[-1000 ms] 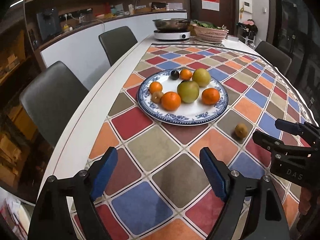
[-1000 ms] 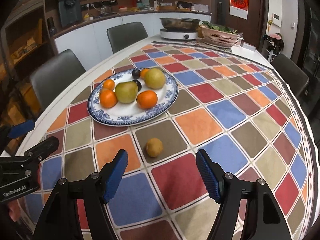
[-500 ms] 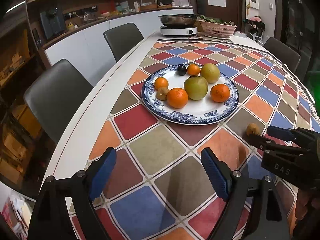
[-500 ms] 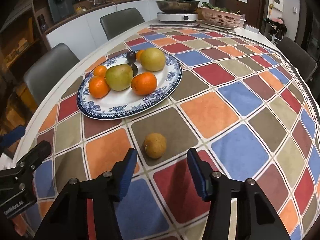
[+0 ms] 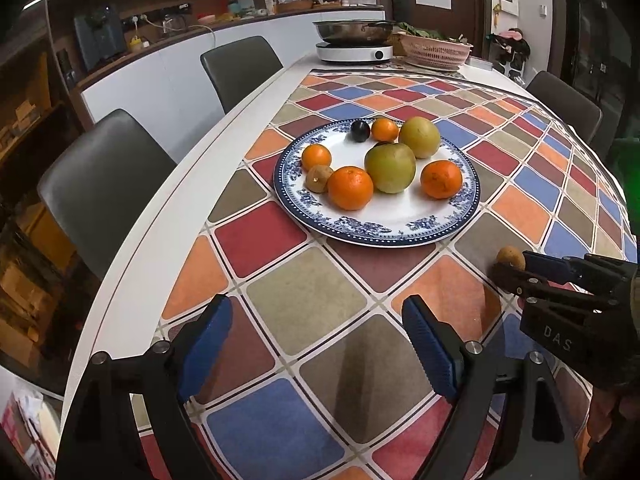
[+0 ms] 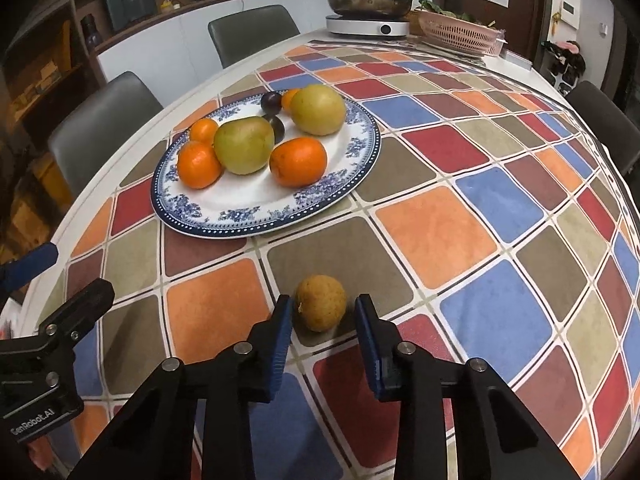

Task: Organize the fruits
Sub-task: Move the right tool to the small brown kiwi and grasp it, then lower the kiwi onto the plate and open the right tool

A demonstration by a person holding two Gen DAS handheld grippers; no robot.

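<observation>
Your step in hand looks to be picking up the last loose fruit, the small brown kiwi (image 6: 321,308), which lies on the checked tablecloth (image 6: 436,236) low in the middle of the right wrist view, well apart from the plate (image 6: 256,216) at upper left. To do it well, keep the kiwi centred between the blue pads and sink a little further so they meet it at its widest part, not just its near end. It is round and may roll off the tips, so close gently and evenly, then lift straight up before you swing toward the plate. There is bare white space at the plate's near edge, in front of the oranges (image 6: 298,162) and the pear (image 6: 244,145); set it there rather than on top of the pile.

The jaws of your right gripper (image 6: 323,320) have just been closing, with the kiwi between them. The left pad sits at the kiwi's skin, while a thin gap shows beside the right pad, so I cannot tell whether it is truly pinched yet. The kiwi rests on the table.

Your left gripper (image 5: 316,338) hovers over the cloth near the bottom of its own view, jaws spread wide, holding and touching nothing.
</observation>
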